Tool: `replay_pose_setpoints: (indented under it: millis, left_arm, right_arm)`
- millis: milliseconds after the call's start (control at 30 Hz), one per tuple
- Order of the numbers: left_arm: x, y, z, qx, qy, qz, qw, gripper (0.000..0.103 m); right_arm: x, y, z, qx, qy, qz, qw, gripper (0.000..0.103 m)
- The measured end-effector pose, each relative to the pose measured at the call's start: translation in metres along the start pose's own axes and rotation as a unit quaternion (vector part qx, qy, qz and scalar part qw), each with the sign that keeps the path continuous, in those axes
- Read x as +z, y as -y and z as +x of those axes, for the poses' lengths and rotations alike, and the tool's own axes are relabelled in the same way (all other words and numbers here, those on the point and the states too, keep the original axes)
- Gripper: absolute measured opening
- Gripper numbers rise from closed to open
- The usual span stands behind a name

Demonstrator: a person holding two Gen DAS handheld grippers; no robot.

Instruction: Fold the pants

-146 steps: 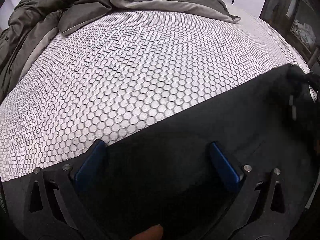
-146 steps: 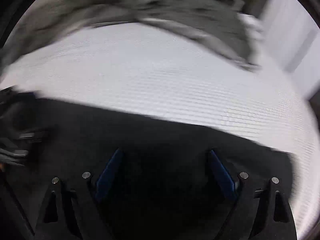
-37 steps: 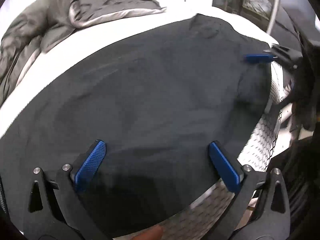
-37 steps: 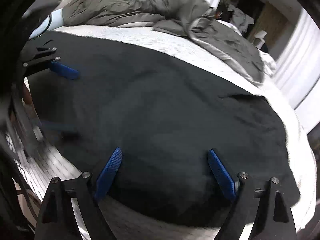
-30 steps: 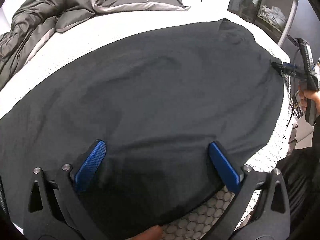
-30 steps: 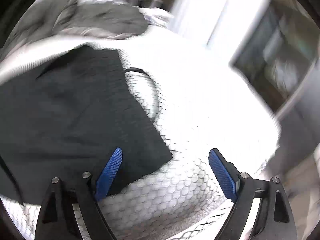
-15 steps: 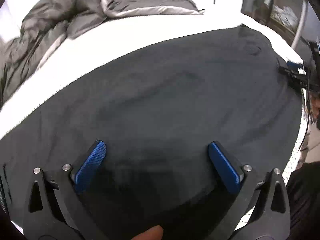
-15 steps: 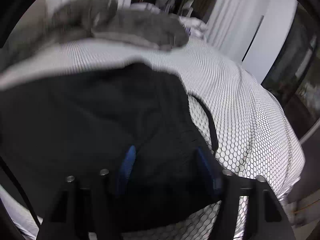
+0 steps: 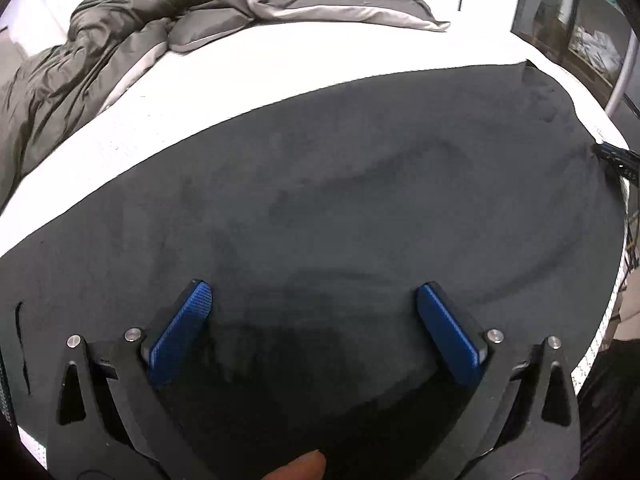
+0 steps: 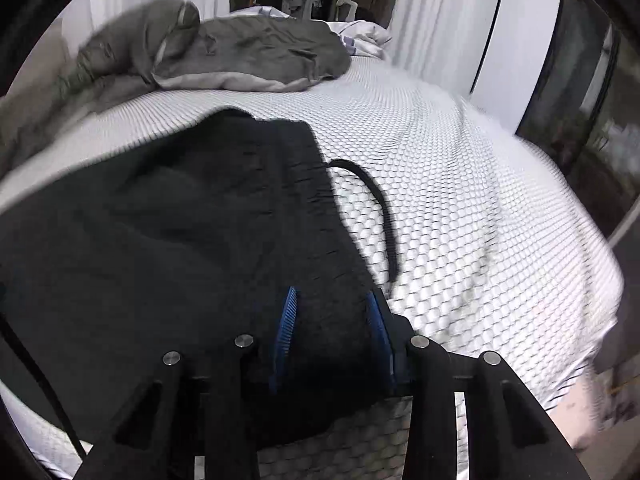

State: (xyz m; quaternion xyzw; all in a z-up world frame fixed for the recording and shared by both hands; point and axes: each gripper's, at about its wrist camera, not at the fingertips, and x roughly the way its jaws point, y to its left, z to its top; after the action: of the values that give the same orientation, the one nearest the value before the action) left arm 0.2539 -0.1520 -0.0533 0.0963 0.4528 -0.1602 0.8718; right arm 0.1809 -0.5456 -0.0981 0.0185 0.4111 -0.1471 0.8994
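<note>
Left gripper (image 9: 316, 328) fingers spread wide, poised over black pants (image 9: 360, 208) lying flat on the bed (image 10: 460, 184). Right gripper (image 10: 332, 332) fingers closing around the waistband corner, drawstring (image 10: 380, 200) trailing beside. Beyond, rumpled grey duvet (image 9: 160, 20).

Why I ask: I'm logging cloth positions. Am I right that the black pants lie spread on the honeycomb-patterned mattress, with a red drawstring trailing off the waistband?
Not quite. The pants do lie spread on the mattress, but the drawstring trailing off the waistband is black, not red. The right wrist view shows it curving over the white honeycomb surface.
</note>
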Motion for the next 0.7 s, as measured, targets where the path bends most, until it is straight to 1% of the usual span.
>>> replay_pose_setpoints:
  millis: [33, 67, 100, 133, 167, 200, 267, 300, 367, 400, 433, 467, 500, 533, 567, 633, 667, 700]
  left_arm:
    - [0.0, -0.002, 0.0, 0.013, 0.0, -0.001, 0.9999, 0.103]
    - [0.0, -0.006, 0.0, 0.019, 0.0, -0.006, 0.9998, 0.103]
    - [0.001, -0.008, -0.001, 0.018, 0.0, -0.011, 0.9998, 0.103]
    - [0.002, -0.009, -0.003, 0.018, 0.001, -0.014, 0.9997, 0.102]
    - [0.005, -0.007, -0.007, 0.018, 0.009, -0.011, 0.9997, 0.102]
    - [0.008, -0.003, -0.01, 0.013, 0.017, -0.007, 0.9998, 0.102]
    - [0.02, 0.009, -0.013, -0.019, 0.028, 0.007, 0.9994, 0.102]
    - [0.027, 0.016, -0.012, -0.03, 0.027, 0.016, 0.9991, 0.102]
    - [0.042, 0.034, 0.0, -0.047, 0.019, 0.042, 0.9979, 0.102]
    - [0.046, 0.039, 0.008, -0.045, 0.006, 0.051, 0.9977, 0.102]
    - [0.046, 0.04, 0.015, -0.037, -0.007, 0.055, 0.9978, 0.103]
    - [0.044, 0.036, 0.025, -0.029, -0.021, 0.051, 0.9981, 0.103]
    - [0.044, 0.03, 0.028, -0.034, -0.025, 0.042, 0.9982, 0.103]
    - [0.043, 0.023, 0.028, -0.039, -0.027, 0.034, 0.9983, 0.103]
    - [0.043, 0.015, 0.027, -0.03, -0.028, 0.026, 0.9988, 0.103]
    - [0.04, 0.001, 0.024, -0.011, -0.028, 0.012, 0.9995, 0.103]
    - [0.039, -0.004, 0.022, -0.008, -0.027, 0.005, 0.9996, 0.103]
    - [0.039, -0.006, 0.019, -0.004, -0.025, 0.002, 0.9997, 0.103]
  right_arm:
    - [0.003, 0.008, -0.004, -0.036, 0.006, 0.016, 0.999, 0.036]
    - [0.003, 0.015, -0.005, -0.069, 0.007, 0.026, 0.997, 0.036]
    - [0.003, 0.024, -0.005, -0.088, 0.007, 0.043, 0.995, 0.035]
    - [0.002, 0.035, -0.008, -0.065, 0.008, 0.073, 0.995, 0.035]
    - [0.003, 0.037, -0.013, -0.043, 0.017, 0.09, 0.995, 0.035]
    - [0.006, 0.036, -0.017, -0.027, 0.026, 0.094, 0.995, 0.035]
    - [0.017, 0.018, -0.025, 0.014, 0.049, 0.066, 0.997, 0.039]
    - [0.026, 0.005, -0.023, 0.035, 0.049, 0.045, 0.997, 0.041]
    - [0.045, -0.018, -0.006, 0.064, 0.035, 0.017, 0.997, 0.041]
    - [0.053, -0.023, 0.003, 0.073, 0.025, 0.009, 0.997, 0.041]
    - [0.059, -0.031, 0.017, 0.077, 0.005, -0.004, 0.997, 0.041]
    - [0.061, -0.036, 0.029, 0.062, -0.011, -0.018, 0.998, 0.043]
    - [0.062, -0.039, 0.04, 0.054, -0.024, -0.035, 0.998, 0.05]
    - [0.063, -0.036, 0.046, 0.051, -0.029, -0.042, 0.997, 0.066]
    - [0.065, -0.031, 0.049, 0.044, -0.03, -0.035, 0.998, 0.07]
    - [0.064, -0.019, 0.046, 0.061, -0.032, -0.016, 0.997, 0.069]
    - [0.065, -0.018, 0.041, 0.061, -0.031, -0.018, 0.998, 0.067]
    - [0.067, -0.022, 0.033, 0.056, -0.021, -0.031, 0.998, 0.059]
